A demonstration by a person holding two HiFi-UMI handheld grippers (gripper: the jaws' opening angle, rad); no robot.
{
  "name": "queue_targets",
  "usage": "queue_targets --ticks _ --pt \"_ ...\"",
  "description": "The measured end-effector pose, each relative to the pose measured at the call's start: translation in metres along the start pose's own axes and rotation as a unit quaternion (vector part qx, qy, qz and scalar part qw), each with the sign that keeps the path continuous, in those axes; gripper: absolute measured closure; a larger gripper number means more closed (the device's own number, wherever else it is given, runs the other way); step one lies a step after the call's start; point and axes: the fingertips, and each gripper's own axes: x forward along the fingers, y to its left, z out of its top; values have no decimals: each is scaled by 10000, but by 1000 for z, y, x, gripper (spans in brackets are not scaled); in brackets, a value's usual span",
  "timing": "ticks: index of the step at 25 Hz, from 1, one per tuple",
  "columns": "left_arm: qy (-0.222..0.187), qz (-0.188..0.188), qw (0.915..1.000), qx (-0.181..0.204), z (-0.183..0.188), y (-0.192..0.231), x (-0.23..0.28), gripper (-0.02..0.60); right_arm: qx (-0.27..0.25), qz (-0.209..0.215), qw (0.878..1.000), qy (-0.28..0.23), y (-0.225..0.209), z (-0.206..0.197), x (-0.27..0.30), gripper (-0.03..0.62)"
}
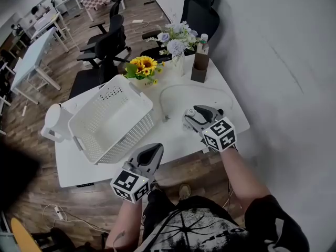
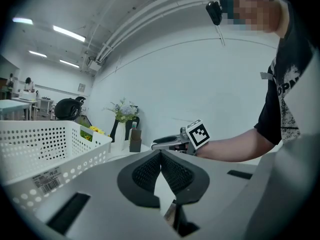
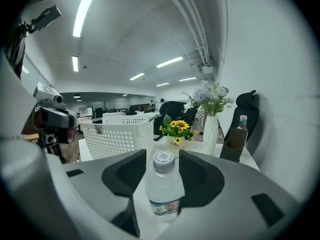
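1. Clear plastic water bottle with a white cap: it stands upright between the jaws of the right gripper, which are clenched on its sides. It sits over the near right part of the white table, at about 4 o'clock from the table's middle in the head view.
2. The left gripper hangs at the table's near edge, at 6 o'clock. Its jaws are pressed together at the tips with nothing between them.
3. A white perforated plastic basket sits at 11 o'clock from the left gripper.
4. A thin white cable loops at 12 o'clock from the right gripper.
5. Farthest off, at the table's 12 o'clock end, stand a small pot of yellow sunflowers, a white vase of pale flowers and a brown box holder.
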Motion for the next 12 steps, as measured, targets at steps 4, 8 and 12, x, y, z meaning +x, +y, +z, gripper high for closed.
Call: queue_targets --ticks 4,8,12 --pt "-72 31 9999 78 6 -4 -1 571 -77 -31 10000 -23 4 4 -13 396" --pt "-133 70 9998 126 9 -10 -1 571 -68 -78 9999 -75 6 6 -32 396" --pt "-151 15 9997 214 11 -19 2 571 -104 -125 9996 -222 11 12 -54 398"
